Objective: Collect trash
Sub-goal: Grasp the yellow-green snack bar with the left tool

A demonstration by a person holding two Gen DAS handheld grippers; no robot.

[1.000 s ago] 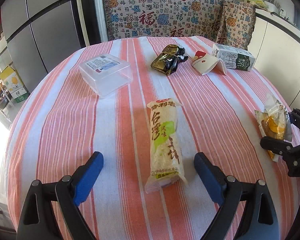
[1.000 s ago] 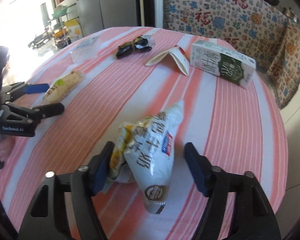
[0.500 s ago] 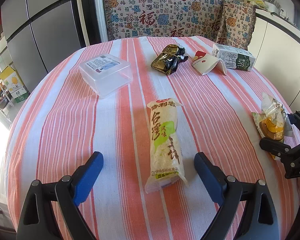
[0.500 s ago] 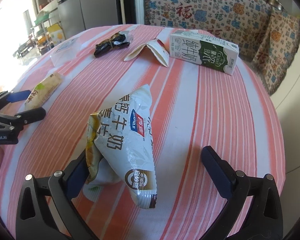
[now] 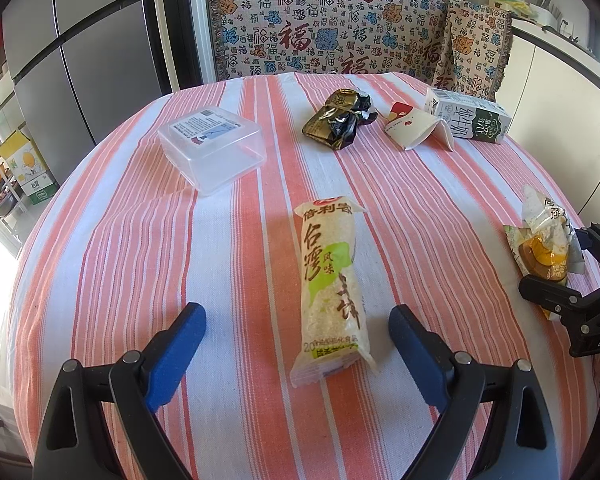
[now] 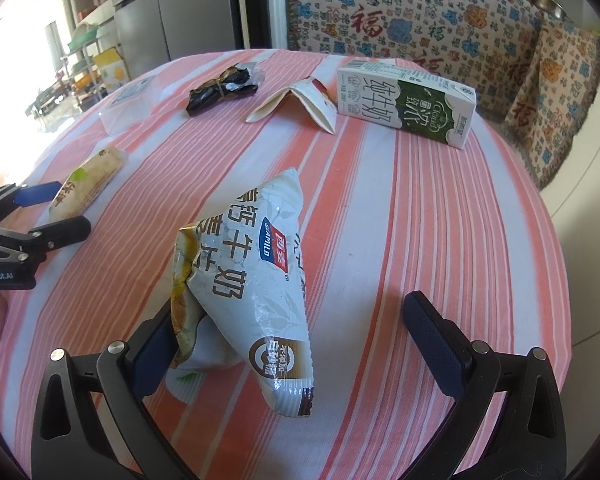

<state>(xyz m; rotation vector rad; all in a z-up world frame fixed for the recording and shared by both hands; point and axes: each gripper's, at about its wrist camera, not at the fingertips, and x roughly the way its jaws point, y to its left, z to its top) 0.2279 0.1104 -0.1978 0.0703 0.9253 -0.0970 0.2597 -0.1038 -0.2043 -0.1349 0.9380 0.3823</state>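
In the left wrist view a long white-and-green rice cracker packet (image 5: 332,276) lies on the striped tablecloth (image 5: 112,264). My left gripper (image 5: 296,320) stands open astride its near end, both blue pads clear of it. A crumpled white milk-oat snack bag (image 6: 252,280) stands on the cloth between the fingers of my right gripper (image 6: 294,314), which is wide open. The bag leans by the left finger (image 6: 156,340), while the right finger is well apart from it. The left wrist view shows the same bag (image 5: 544,236) at the table's right edge, with the right gripper (image 5: 568,262) around it.
At the far side lie a green-and-white milk carton (image 6: 408,104), a folded paper cup (image 6: 300,100), a dark crumpled wrapper (image 6: 224,88) and a clear plastic box (image 5: 212,152). A patterned sofa cover and a grey fridge stand beyond the round table.
The right gripper's jaws have spread wider, and the snack bag now sits loose between them. The left gripper and the rice cracker packet have stayed put.
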